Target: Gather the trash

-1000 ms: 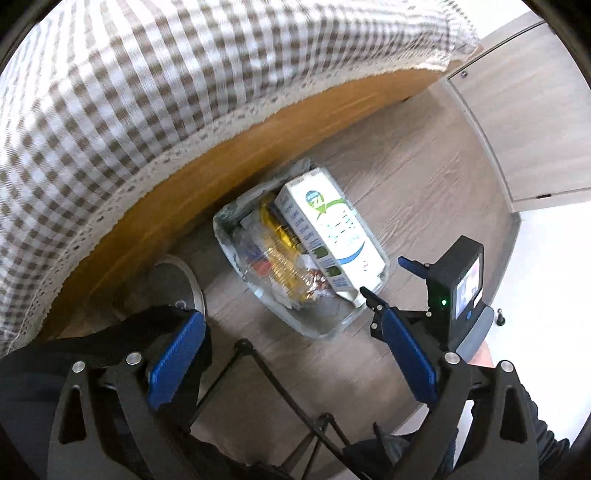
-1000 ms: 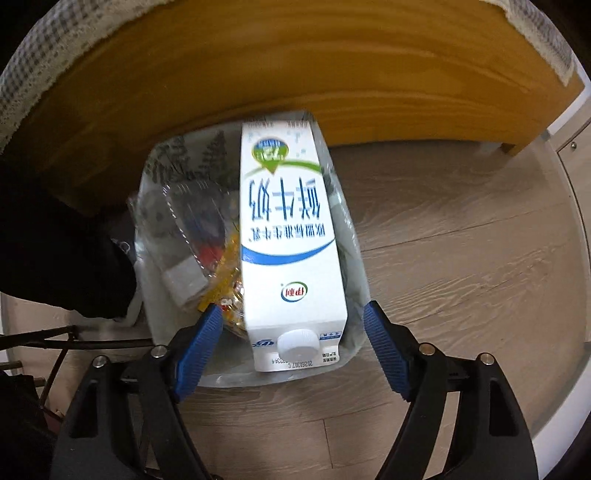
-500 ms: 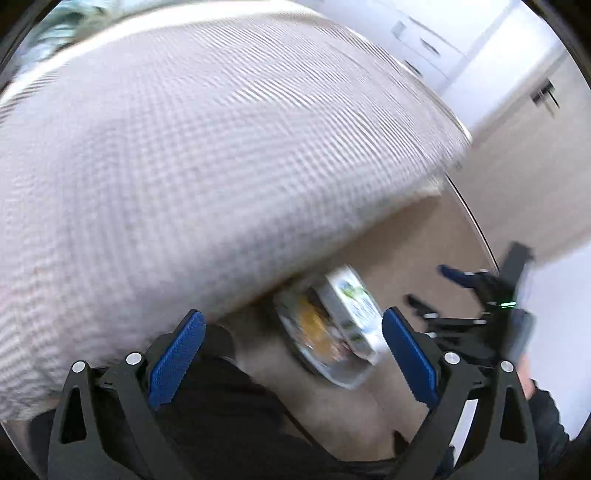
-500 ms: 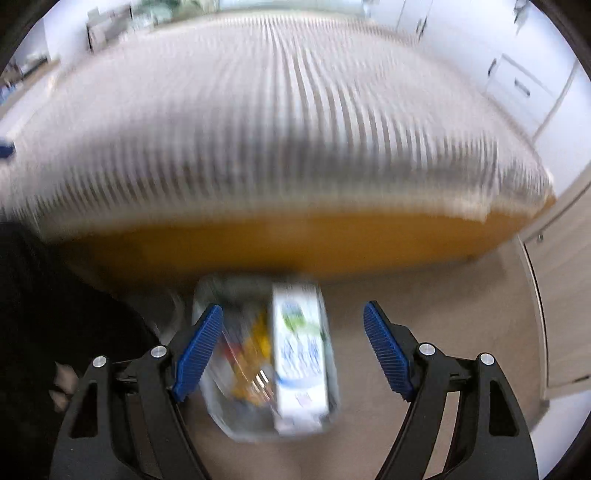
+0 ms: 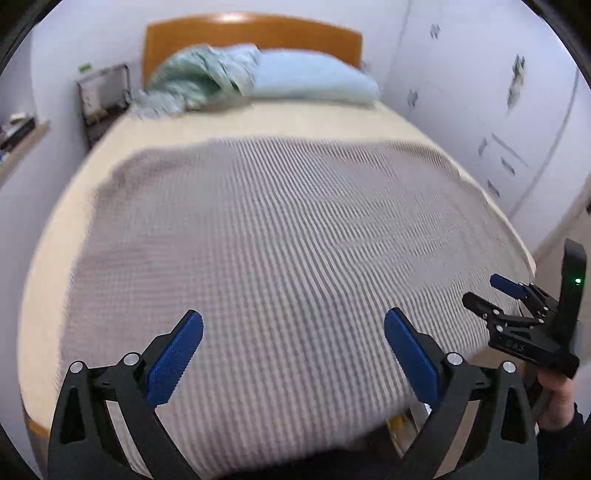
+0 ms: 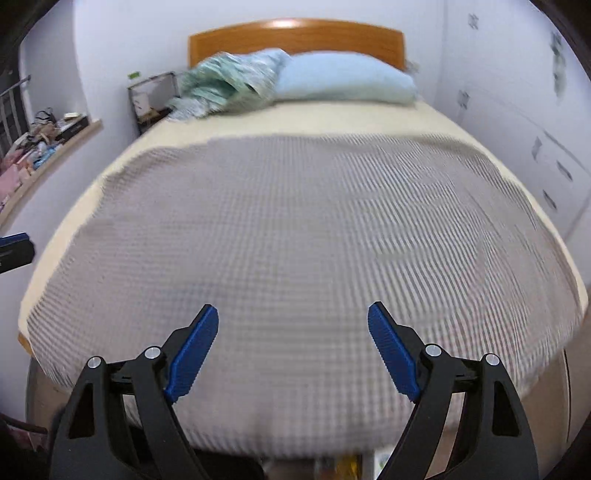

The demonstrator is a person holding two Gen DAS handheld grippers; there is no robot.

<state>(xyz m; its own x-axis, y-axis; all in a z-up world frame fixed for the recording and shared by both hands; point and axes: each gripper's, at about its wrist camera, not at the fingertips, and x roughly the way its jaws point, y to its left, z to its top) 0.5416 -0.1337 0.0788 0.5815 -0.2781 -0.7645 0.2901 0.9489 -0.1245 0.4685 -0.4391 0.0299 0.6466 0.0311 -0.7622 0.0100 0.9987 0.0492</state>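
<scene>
Both grippers are raised and face a bed covered with a grey checked blanket (image 5: 280, 236), which also fills the right wrist view (image 6: 295, 236). My left gripper (image 5: 293, 332) is open and empty above the blanket's near end. My right gripper (image 6: 293, 325) is open and empty; it also shows at the right edge of the left wrist view (image 5: 498, 295). A sliver of the trash bin (image 5: 400, 424) with yellow trash shows below the bed's foot, and again at the bottom of the right wrist view (image 6: 347, 465).
A light blue pillow (image 6: 347, 77) and a crumpled green quilt (image 6: 229, 85) lie by the wooden headboard (image 6: 295, 35). A nightstand (image 6: 147, 99) and a cluttered shelf (image 6: 40, 144) are at left. White cabinets (image 5: 498, 122) line the right wall.
Both grippers have swung up from the floor bin with the milk carton to face the bed. The bin has dropped almost out of view. Both stay open and empty.
</scene>
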